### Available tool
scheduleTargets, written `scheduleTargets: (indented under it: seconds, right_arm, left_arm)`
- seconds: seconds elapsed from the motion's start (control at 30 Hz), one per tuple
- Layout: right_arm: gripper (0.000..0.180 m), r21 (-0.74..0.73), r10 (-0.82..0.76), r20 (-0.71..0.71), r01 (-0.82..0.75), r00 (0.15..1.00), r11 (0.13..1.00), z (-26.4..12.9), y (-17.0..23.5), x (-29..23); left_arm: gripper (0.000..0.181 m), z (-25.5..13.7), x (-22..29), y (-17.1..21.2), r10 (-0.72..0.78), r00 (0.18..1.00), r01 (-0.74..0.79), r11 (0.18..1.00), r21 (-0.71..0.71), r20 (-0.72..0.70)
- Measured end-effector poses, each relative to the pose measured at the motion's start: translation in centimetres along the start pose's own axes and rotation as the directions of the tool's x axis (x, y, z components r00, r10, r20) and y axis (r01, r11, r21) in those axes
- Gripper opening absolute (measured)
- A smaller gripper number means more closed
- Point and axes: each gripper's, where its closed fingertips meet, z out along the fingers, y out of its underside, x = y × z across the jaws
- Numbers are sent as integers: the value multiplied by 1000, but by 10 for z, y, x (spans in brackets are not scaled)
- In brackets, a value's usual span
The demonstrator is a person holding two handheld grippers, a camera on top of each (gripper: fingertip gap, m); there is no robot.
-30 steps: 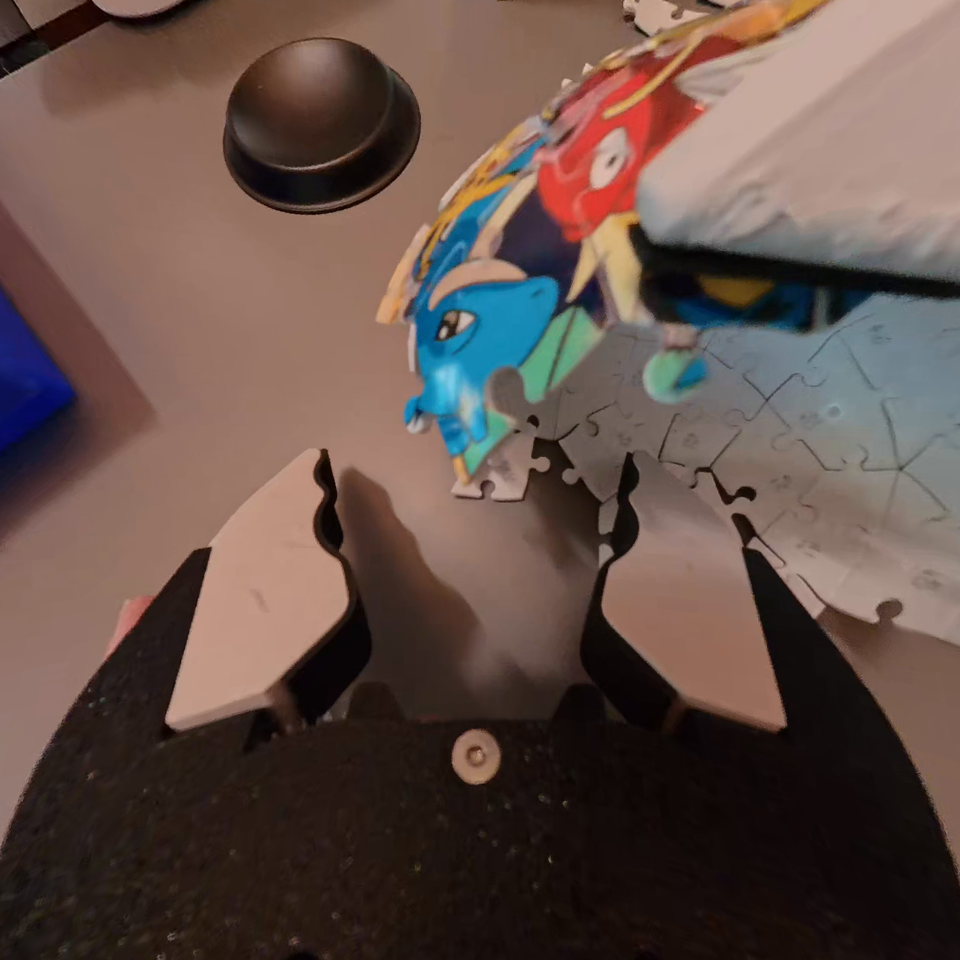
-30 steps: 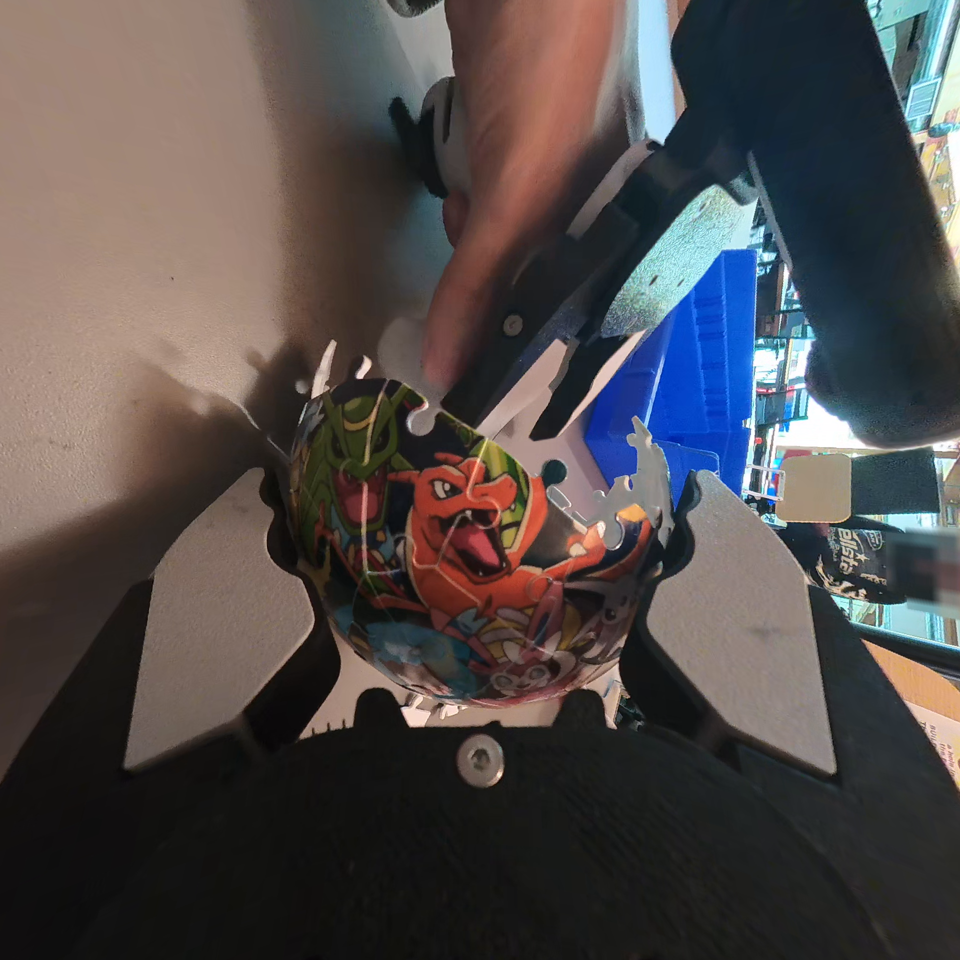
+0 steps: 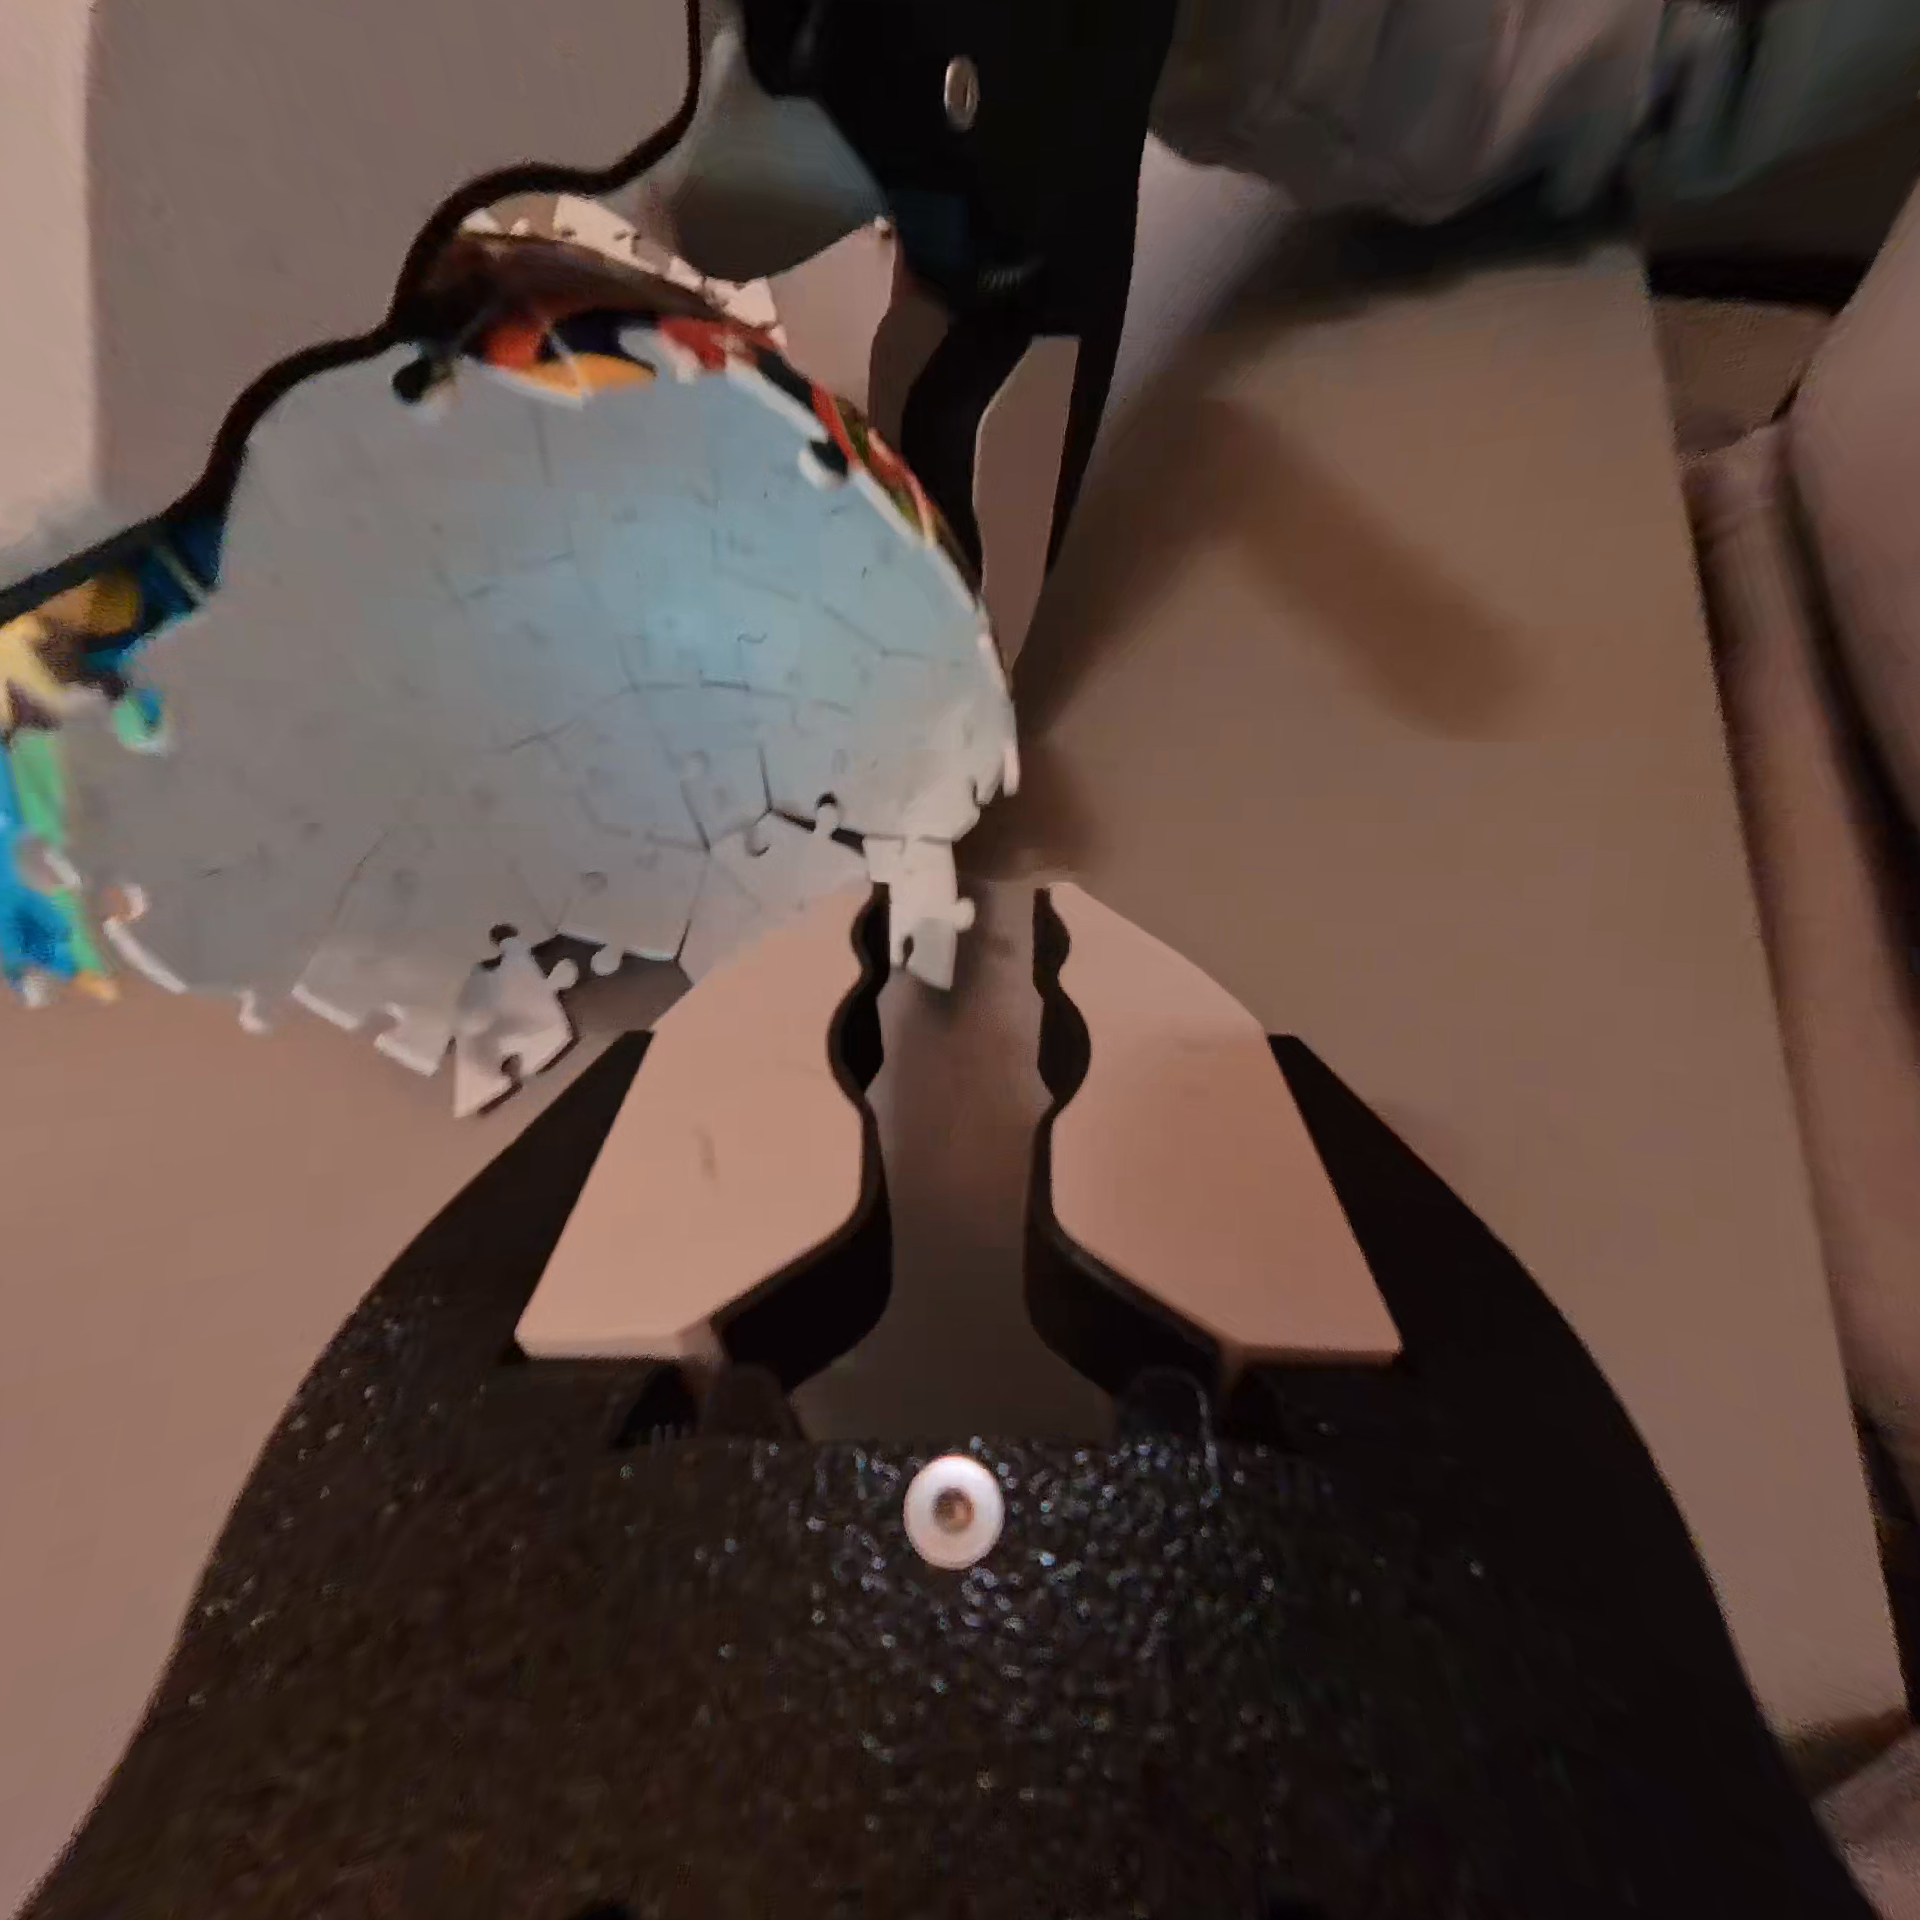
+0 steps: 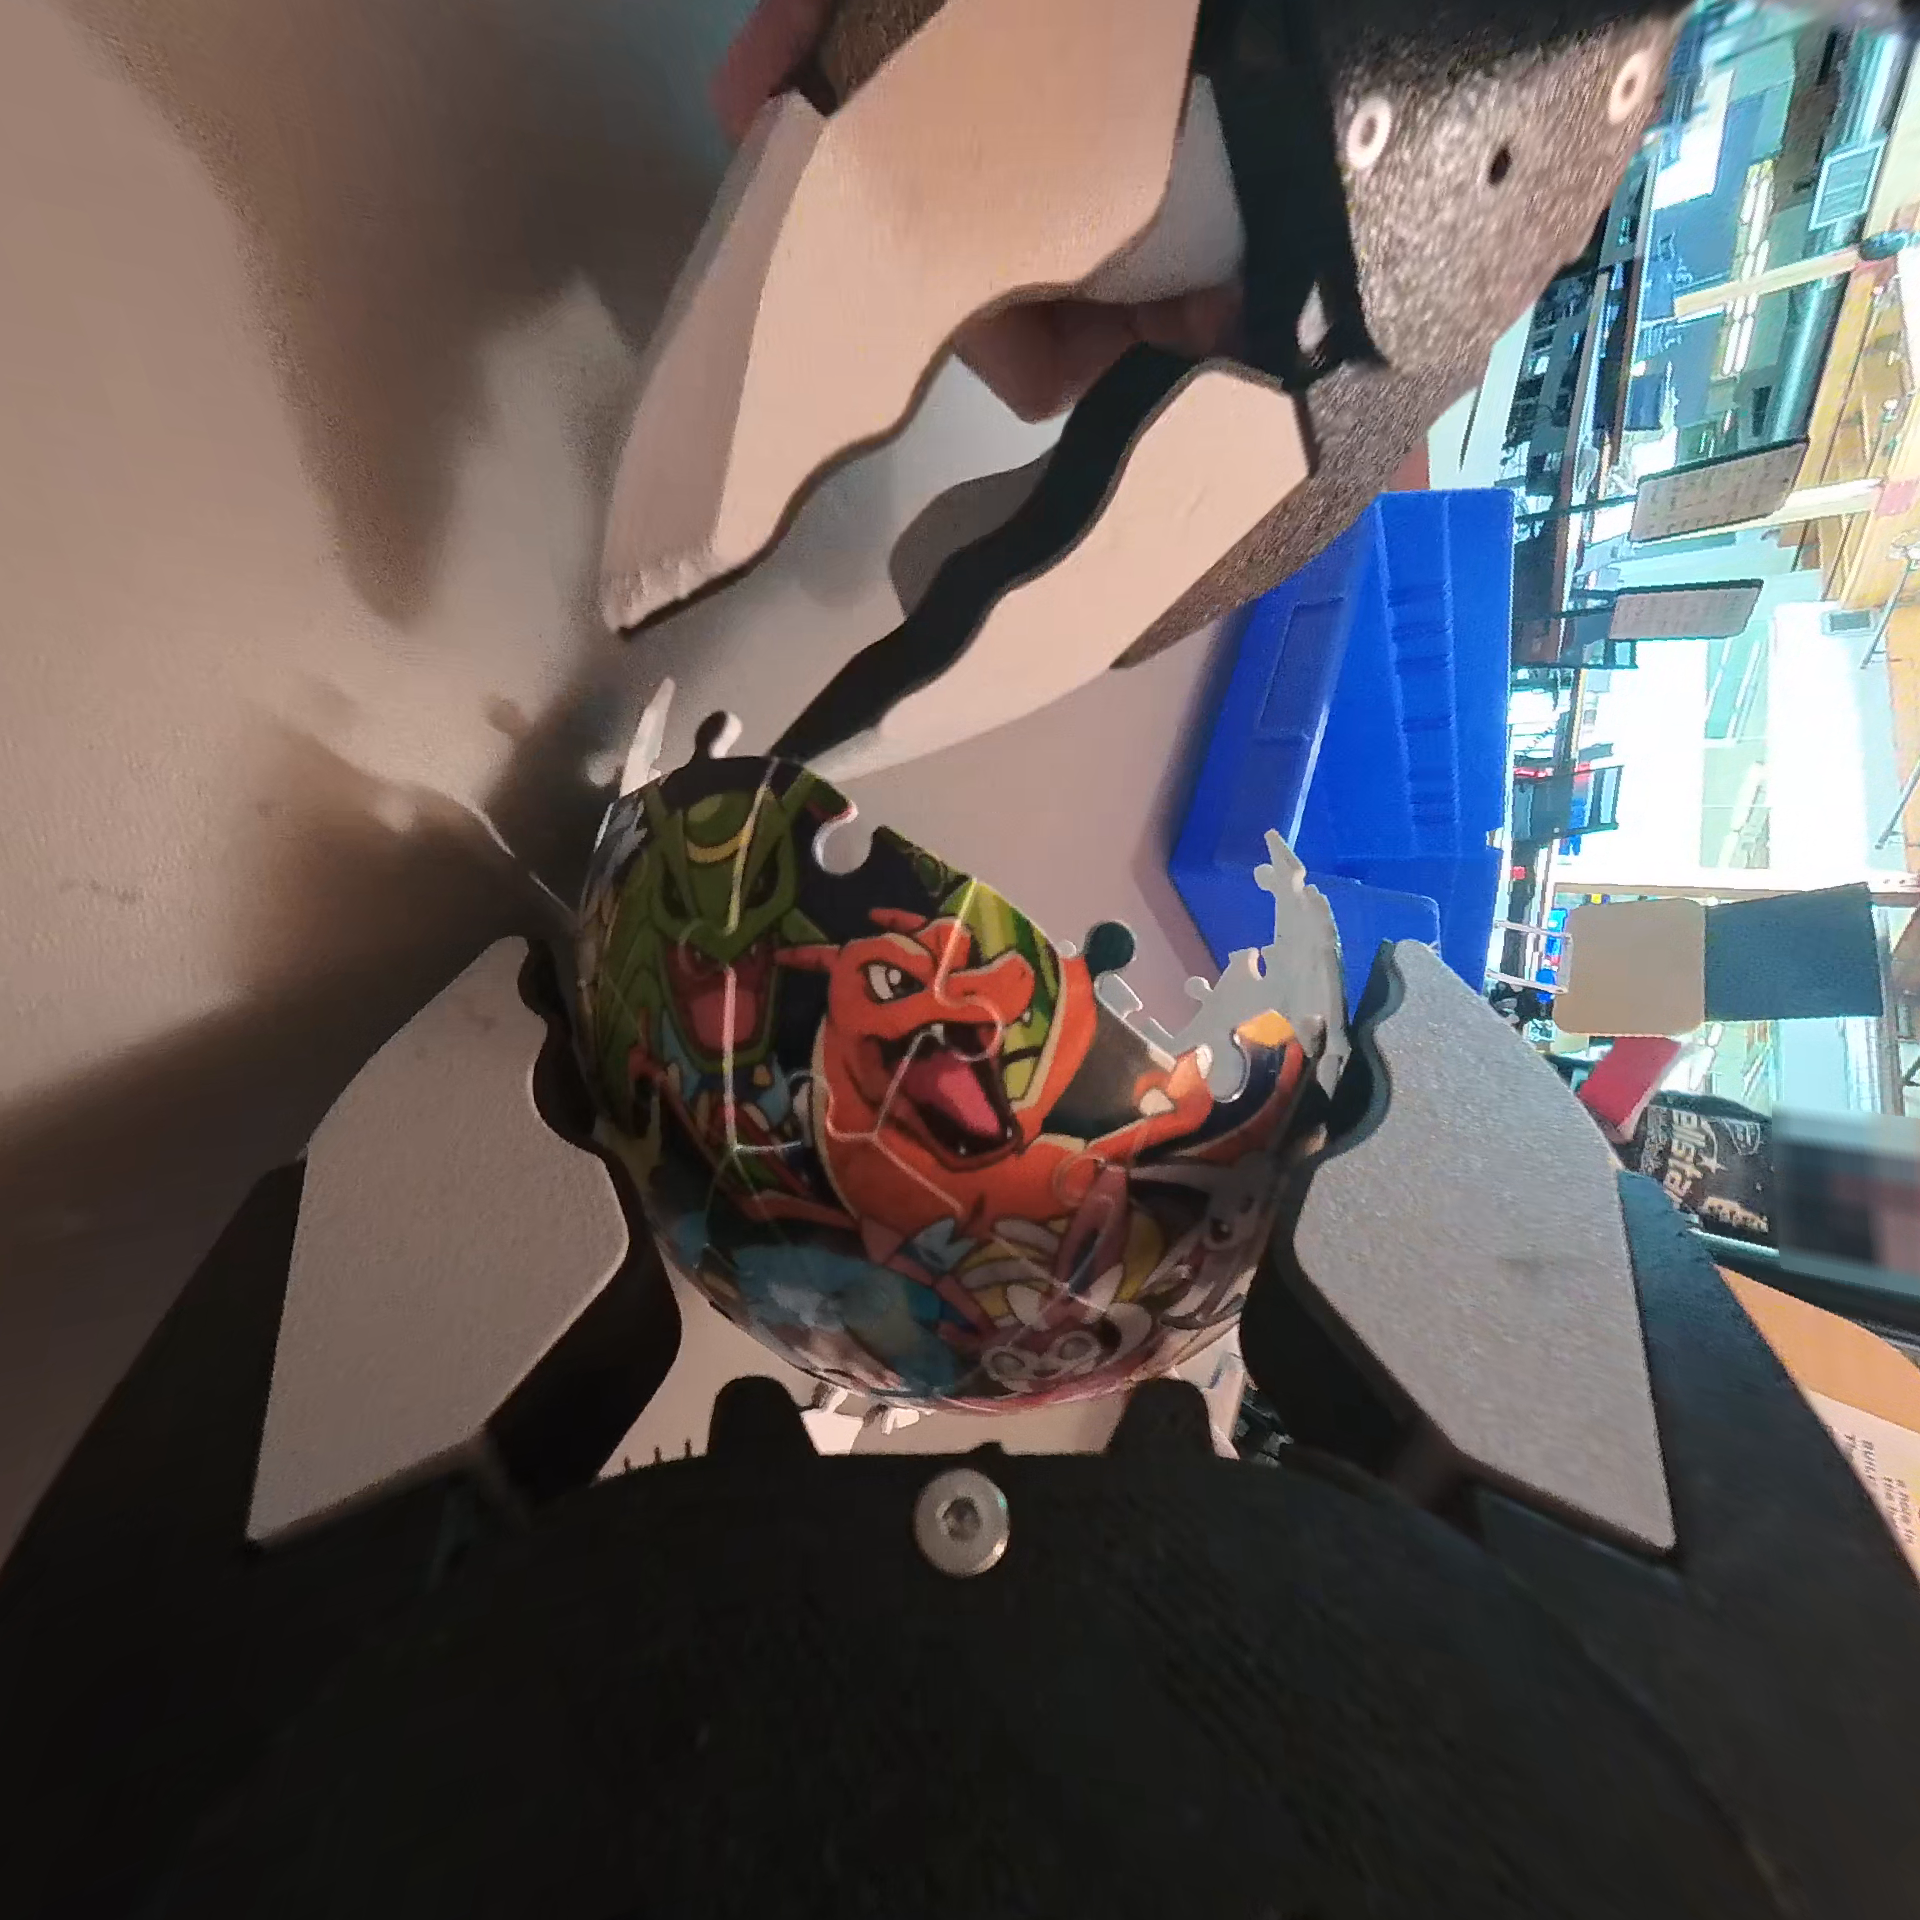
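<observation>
Grey right fingers (image 4: 956, 1039) clamping puzzle shell (image 4: 935, 1122)

Left gripper (image 3: 956, 914), jaws narrowly parted, beside curved puzzle shell (image 3: 582, 707) in right gripper (image 3: 644, 343).

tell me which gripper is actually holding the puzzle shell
The right gripper: its fingers clamp both sides of the colourful puzzle shell. The left gripper holds nothing; its fingers stand apart, tips beside the shell's white rim.

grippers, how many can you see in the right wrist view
2. The right gripper fills the bottom, shut on the puzzle ball. The left gripper reaches in from the top, its tips just above the ball's open edge.
</observation>
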Motion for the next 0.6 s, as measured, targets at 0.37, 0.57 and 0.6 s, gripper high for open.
scheduleTargets:
  seconds: [0.37,0.57,0.6]
  right_arm:
    - [139,4,8,0,-8,1000,1000,0,0,0]
    - [138,-3,-1,-1,1,1000,1000,0,1,0]
    - [138,-4,-2,-1,2,1000,1000,0,1,0]
  left_arm:
    - [13,15,-6,16,78,996,-71,989,-129,48]
    - [7,15,-9,16,108,991,-98,986,-137,72]
    - [6,14,-10,16,107,991,-96,986,-134,78]
